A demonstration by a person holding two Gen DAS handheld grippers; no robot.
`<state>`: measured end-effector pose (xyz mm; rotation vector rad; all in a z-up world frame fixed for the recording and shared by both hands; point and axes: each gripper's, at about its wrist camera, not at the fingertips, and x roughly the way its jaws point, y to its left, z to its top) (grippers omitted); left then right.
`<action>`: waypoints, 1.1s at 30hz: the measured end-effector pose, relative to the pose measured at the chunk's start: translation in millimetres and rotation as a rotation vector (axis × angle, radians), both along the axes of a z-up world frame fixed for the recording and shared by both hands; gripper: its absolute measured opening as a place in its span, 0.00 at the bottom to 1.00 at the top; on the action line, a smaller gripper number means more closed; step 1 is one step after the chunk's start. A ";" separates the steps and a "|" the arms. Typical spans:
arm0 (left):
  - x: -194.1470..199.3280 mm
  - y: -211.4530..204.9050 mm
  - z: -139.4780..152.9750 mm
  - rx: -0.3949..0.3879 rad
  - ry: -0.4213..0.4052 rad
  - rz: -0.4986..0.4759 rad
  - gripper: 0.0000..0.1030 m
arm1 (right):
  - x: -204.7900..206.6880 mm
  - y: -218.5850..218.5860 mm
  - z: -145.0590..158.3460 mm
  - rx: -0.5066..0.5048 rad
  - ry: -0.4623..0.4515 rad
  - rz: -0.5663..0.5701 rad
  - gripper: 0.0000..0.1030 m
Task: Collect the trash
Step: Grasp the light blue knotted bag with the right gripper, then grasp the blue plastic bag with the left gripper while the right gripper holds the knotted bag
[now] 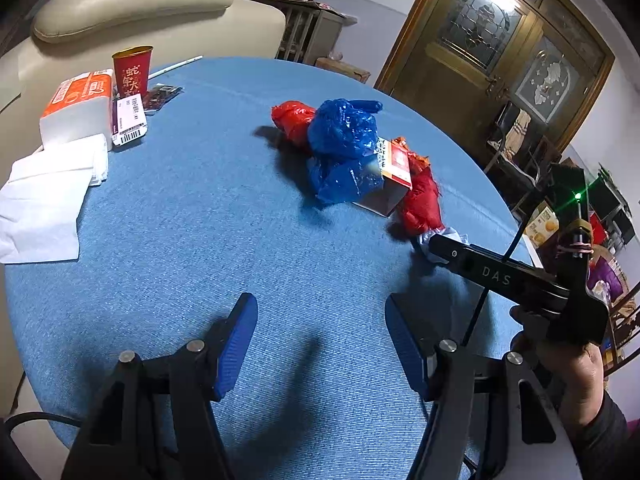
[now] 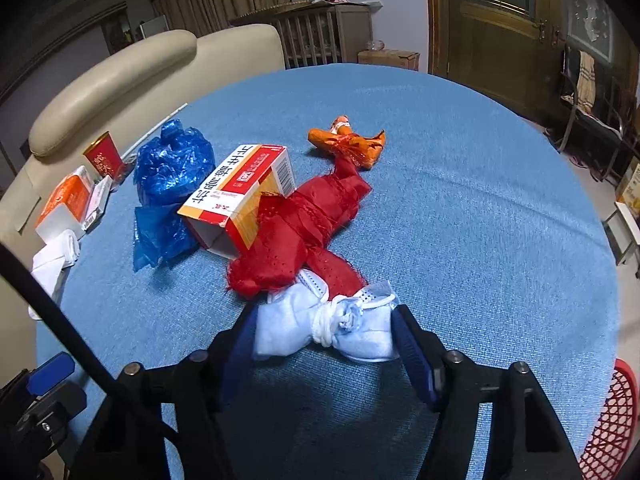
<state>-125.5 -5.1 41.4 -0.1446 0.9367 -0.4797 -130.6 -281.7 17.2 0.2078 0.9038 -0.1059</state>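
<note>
Right wrist view: right gripper (image 2: 324,340) spread wide, fingers either side of knotted light-blue face mask (image 2: 324,330) on blue tablecloth (image 2: 480,220), pads close (contact unclear). Mask touches red cloth (image 2: 304,232); open medicine box (image 2: 240,194) and blue plastic bag (image 2: 170,184) beyond, orange wrapper (image 2: 352,142) farther. Left gripper (image 1: 322,344) spread, hovering over bare cloth, holding nothing

One blue bag (image 2: 170,184), one carton (image 2: 240,194), one red cloth (image 2: 296,236), one mask (image 2: 324,330), one cup (image 1: 132,70).
</note>
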 end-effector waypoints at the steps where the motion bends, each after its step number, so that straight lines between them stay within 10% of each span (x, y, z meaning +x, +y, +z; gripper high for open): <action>1: -0.2 -0.8 0.6 0.001 -0.002 -0.001 0.65 | -1.4 1.0 1.0 0.004 -0.003 0.004 0.64; 33: 57.6 -51.6 8.9 0.056 -0.041 -0.016 0.70 | -41.2 -2.6 1.5 0.053 -0.018 0.046 0.54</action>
